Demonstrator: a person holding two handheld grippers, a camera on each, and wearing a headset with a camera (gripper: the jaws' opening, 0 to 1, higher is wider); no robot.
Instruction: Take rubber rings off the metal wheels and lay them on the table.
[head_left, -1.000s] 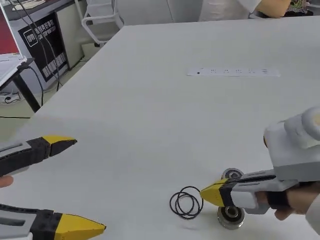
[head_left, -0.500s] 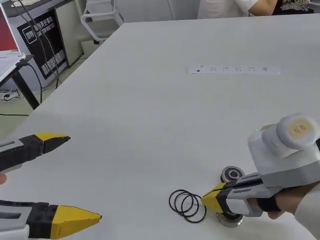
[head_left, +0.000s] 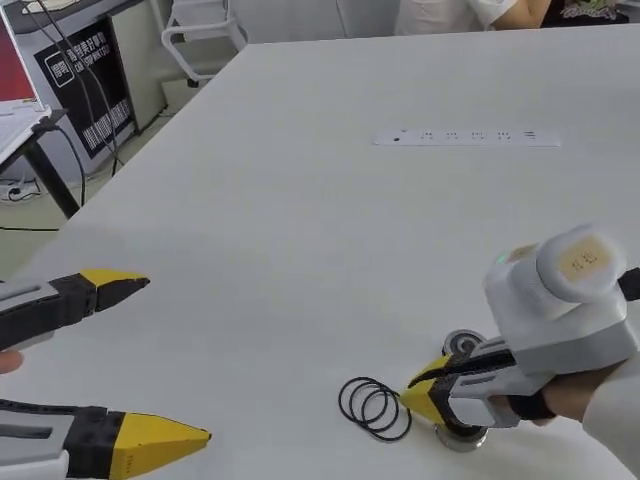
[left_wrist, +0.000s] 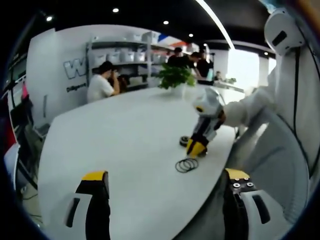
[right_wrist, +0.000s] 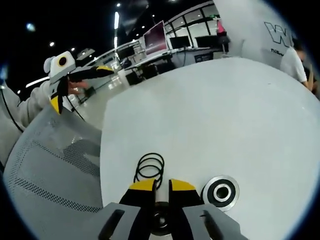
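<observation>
Three black rubber rings (head_left: 375, 406) lie overlapped on the white table (head_left: 300, 220), also seen in the right gripper view (right_wrist: 150, 168) and the left gripper view (left_wrist: 186, 164). My right gripper (head_left: 418, 398) has its yellow tips just right of the rings, low over one metal wheel (head_left: 460, 436) that it mostly hides. Its jaws stand nearly together above that wheel (right_wrist: 160, 223). A second wheel (head_left: 462, 345) lies flat beside it (right_wrist: 220, 191). My left gripper (head_left: 178, 360) hovers wide open at the table's near left edge, holding nothing.
A white power strip (head_left: 467, 140) lies across the far middle of the table. The table's left edge drops to the floor beside a desk with cables (head_left: 60, 90) and a white chair (head_left: 200, 35). A grey mesh chair (right_wrist: 50, 165) stands close behind.
My right gripper has slid down and slightly left over the near wheel, which showed more fully a second ago. The rings and the left gripper have stayed put.
</observation>
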